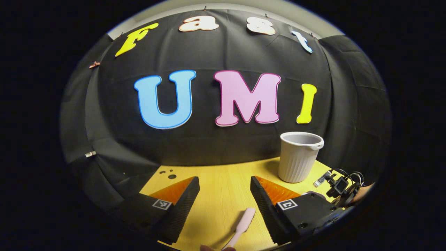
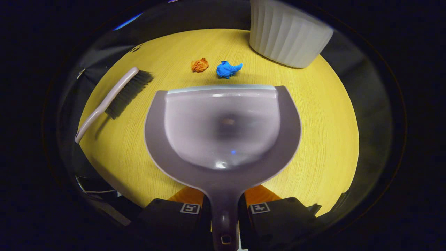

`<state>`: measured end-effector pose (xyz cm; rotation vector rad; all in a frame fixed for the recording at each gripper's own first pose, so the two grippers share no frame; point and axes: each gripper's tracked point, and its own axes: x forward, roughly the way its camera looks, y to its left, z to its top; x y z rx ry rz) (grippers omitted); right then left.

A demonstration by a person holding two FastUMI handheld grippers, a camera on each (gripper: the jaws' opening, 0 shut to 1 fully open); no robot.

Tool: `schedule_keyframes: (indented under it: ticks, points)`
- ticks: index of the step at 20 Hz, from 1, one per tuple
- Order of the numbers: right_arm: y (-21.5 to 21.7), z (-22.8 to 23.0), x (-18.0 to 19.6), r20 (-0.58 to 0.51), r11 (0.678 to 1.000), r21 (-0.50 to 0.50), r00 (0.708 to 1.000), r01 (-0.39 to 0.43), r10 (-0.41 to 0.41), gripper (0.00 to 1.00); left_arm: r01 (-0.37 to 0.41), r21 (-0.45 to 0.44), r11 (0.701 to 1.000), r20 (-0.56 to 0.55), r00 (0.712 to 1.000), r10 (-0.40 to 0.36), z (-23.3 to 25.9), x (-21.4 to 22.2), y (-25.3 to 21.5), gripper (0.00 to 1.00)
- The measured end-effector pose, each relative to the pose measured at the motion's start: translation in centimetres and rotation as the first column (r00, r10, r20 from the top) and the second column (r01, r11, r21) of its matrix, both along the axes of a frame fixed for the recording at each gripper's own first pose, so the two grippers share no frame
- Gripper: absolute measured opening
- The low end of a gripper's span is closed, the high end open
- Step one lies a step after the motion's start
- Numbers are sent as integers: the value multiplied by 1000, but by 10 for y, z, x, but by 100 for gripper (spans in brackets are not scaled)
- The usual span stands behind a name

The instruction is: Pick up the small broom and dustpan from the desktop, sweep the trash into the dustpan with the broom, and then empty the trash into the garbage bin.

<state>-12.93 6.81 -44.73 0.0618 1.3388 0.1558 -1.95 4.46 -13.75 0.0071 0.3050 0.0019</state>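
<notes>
Yellow wood-grain desktop (image 2: pixel 324 139) carries everything. In the right gripper view, the right gripper (image 2: pixel 224 209) pinches the handle of the grey dustpan (image 2: pixel 223 125) between both fingers, and the pan stretches forward from the fingers with its open lip toward the far side of the desk. Just past that lip lie two bits of crumpled trash, an orange paper ball (image 2: pixel 199 65) and a blue paper ball (image 2: pixel 227 69), side by side and apart from the pan. The small broom (image 2: pixel 115 96), with pale handle and dark bristles, lies flat on the desk to the left of the dustpan. A white ribbed garbage bin (image 2: pixel 287 33) stands at the far right.

In the left gripper view, the left gripper (image 1: pixel 224 198) is spread wide above the desk, holding nothing; the broom's pale handle tip (image 1: pixel 244 221) lies on the desk between its fingers, touching neither. The bin (image 1: pixel 299 157) stands upright ahead and to the right.
</notes>
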Motion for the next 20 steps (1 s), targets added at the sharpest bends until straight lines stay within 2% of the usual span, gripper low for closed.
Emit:
schedule_keyframes:
  ticks: [1, 2, 5, 10, 11, 12, 15, 16, 19, 20]
  points:
    - [-1, 1, -2, 5, 1000, -4, 1000, -11, 11, 37, 12, -11, 1000, -26, 1000, -13, -9, -1, 0, 96]
    - [-2, 2, -4, 12, 1000, -9, 1000, -20, 20, 41, 24, -19, 1000, -61, 998, -25, -23, -3, 0, 94]
    - [-6, 16, -10, 41, 999, -4, 999, -35, 35, 36, 59, -48, 997, -187, 980, -67, -65, -12, 0, 94]
    - [-29, 32, -26, 63, 995, -70, 995, -76, 81, 36, 176, -27, 984, -374, 911, -173, -131, -27, -13, 95]
    - [-31, 33, -28, 61, 994, -71, 995, -80, 84, 36, 215, -24, 976, -419, 885, -205, -144, -30, -18, 95]
    - [-31, 36, -30, 60, 995, -66, 995, -77, 81, 41, 250, -29, 968, -465, 853, -235, -158, -37, -25, 95]
    - [-36, 44, -33, 67, 998, -55, 997, -39, 42, 37, 304, -68, 950, -617, 736, -279, -209, -56, -37, 93]
    - [-37, 47, -34, 70, 998, -54, 997, -26, 30, 37, 305, -56, 951, -651, 711, -267, -222, -58, -33, 93]
    - [-40, 51, -39, 73, 998, -55, 997, -15, 19, 36, 318, -20, 948, -714, 659, -236, -247, -55, -32, 88]
    - [-42, 51, -40, 73, 998, -60, 997, -19, 24, 41, 315, -26, 949, -734, 639, -232, -254, -57, -34, 87]
